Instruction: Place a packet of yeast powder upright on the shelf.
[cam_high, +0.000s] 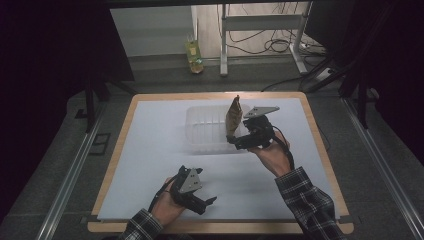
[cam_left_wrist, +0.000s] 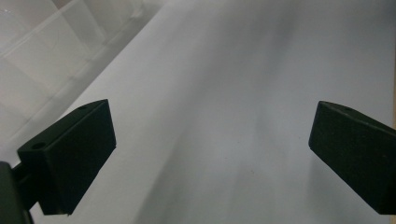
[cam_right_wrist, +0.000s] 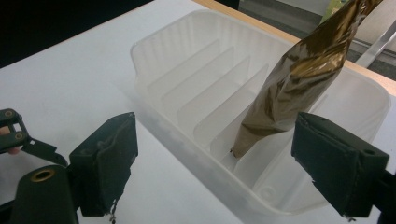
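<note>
High view first: down by the near edge of the tabletop (cam_high: 150, 150), left of centre, the left hand-held gripper (cam_high: 209, 202) rests low over the white sheet, jaws spread wide with nothing between them. Its own view confirms it, both black pads apart over bare white surface, a corner of the clear tray (cam_left_wrist: 42, 51) at upper left. Further in, right of centre, the right hand-held gripper (cam_high: 232, 138) hangs at the tray's near right corner. Its jaws are released too, standing well apart in the right gripper view, with the golden-brown foil packet (cam_right_wrist: 299, 84) beyond the gap between them, not pinched. That packet (cam_high: 233, 116) stands tilted, its lower tip down in one of the right-hand slots of the ribbed tray (cam_high: 200, 122), which sits toward the far edge, around the middle.
</note>
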